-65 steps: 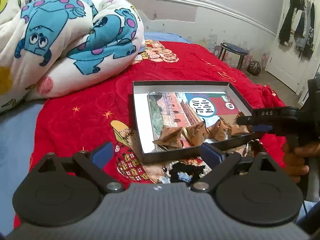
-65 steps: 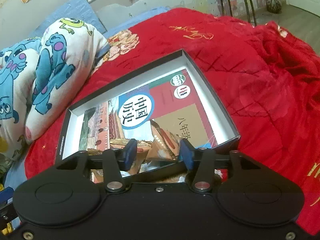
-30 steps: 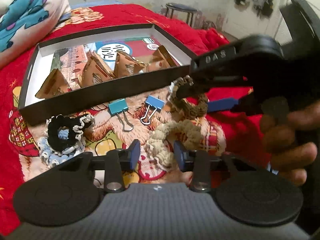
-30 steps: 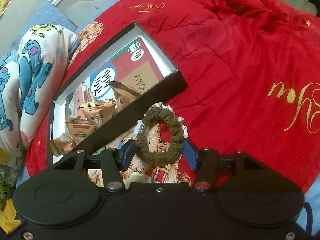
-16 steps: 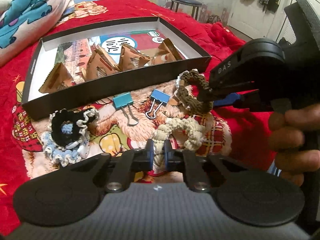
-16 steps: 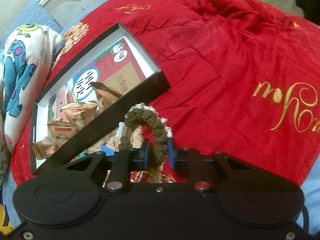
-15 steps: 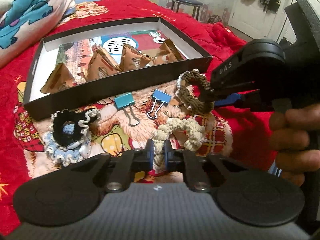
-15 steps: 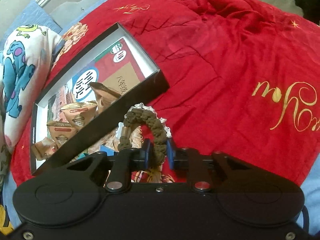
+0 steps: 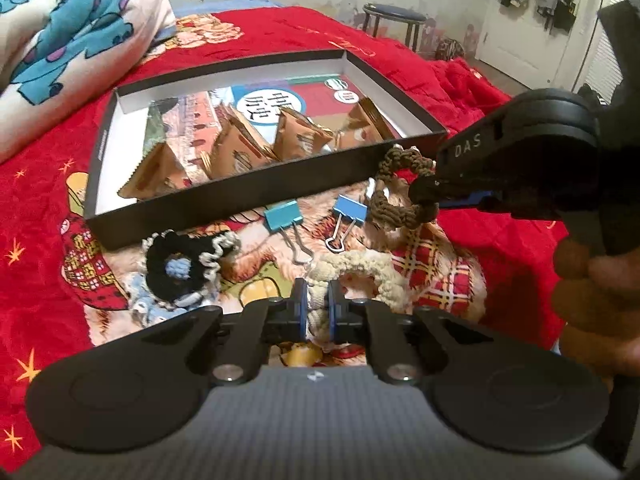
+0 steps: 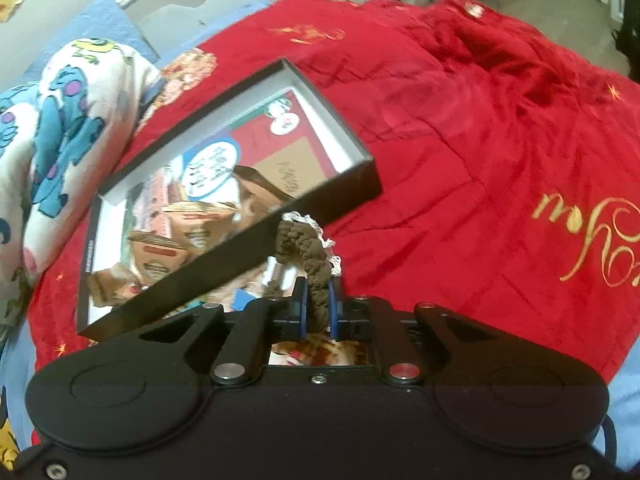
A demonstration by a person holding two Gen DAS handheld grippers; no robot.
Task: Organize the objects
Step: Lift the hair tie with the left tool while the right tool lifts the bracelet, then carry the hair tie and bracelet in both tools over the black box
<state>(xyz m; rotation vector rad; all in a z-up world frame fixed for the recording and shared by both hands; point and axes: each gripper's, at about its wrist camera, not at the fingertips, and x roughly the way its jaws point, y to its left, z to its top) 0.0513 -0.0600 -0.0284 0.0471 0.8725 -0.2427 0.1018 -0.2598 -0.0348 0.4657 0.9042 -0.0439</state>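
A red blanket [image 9: 248, 36] covers the bed, with a blue-monster quilt [image 9: 68, 28] bunched at its far left. On the blanket lies a shallow black box [image 9: 256, 178], white inside, with a printed sheet on its floor and several tan snack packets [image 9: 236, 148] standing along its near wall. In front of that wall, on a cartoon print, lie the small things. A black-and-blue frilled scrunchie [image 9: 180, 268] sits to the left. Two blue binder clips [image 9: 282, 216] lie side by side in the middle.

The left gripper [image 9: 316, 312] is closed on a cream knitted scrunchie [image 9: 368, 270], whose loop rests on the blanket just ahead of the fingers. The right gripper [image 10: 318, 308] is pinched tight on a brown knitted scrunchie [image 10: 304, 252]. That loop appears to be lifted slightly off the blanket, just beside the box's near right corner, though the blur leaves this unsure. A scrap of white lace [image 10: 330, 254] shows behind the brown loop.
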